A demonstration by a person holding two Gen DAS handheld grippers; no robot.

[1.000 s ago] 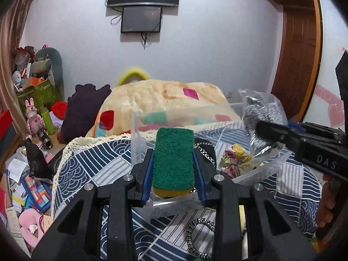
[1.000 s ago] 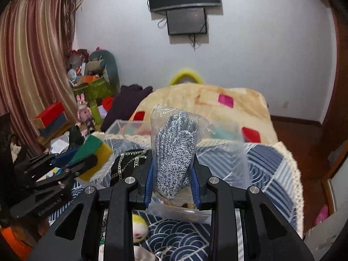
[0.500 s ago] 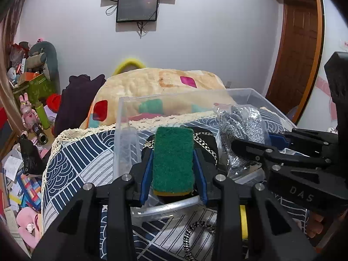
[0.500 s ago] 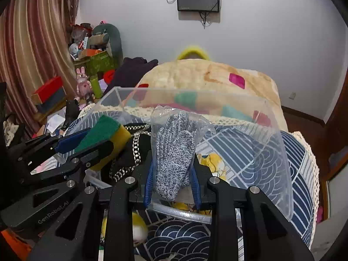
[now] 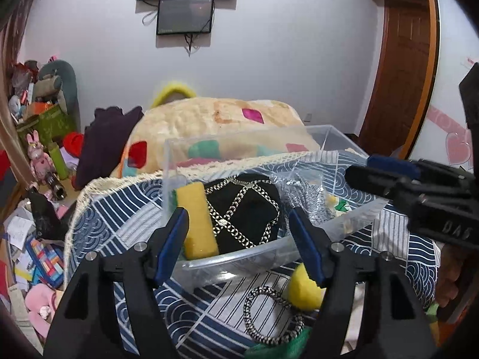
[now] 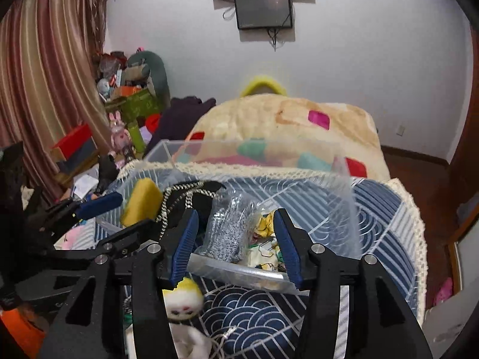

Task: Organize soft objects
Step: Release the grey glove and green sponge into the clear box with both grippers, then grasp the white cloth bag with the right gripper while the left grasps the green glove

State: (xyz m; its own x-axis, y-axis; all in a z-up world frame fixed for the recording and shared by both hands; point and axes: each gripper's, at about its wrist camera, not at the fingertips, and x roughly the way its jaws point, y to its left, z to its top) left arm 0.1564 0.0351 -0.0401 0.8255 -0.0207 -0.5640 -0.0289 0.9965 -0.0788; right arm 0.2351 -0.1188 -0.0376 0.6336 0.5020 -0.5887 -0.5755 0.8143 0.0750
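Observation:
A clear plastic bin (image 5: 236,258) stands on the blue patterned cloth (image 5: 125,218). The yellow-and-green sponge (image 5: 197,218) leans inside its left end, beside a black pouch with silver chain (image 5: 242,209) and the bagged grey glove (image 5: 305,197). My left gripper (image 5: 239,239) is open and empty just in front of the bin. My right gripper (image 6: 235,239) is open and empty over the bin's near rim (image 6: 239,272), with the bagged glove (image 6: 224,236) lying in the bin between its fingers. The sponge (image 6: 140,202) also shows in the right wrist view.
A yellow plush toy (image 5: 302,287) and a silver chain ring (image 5: 272,314) lie on the cloth in front of the bin. A white-and-yellow plush (image 6: 182,302) lies below the right gripper. A cream blanket (image 5: 215,125) rises behind. Toys and boxes (image 5: 39,155) crowd the floor at left.
Both grippers opened. The sponge dropped from the left gripper into the bin's left end, and the bagged glove dropped from the right gripper into the bin.

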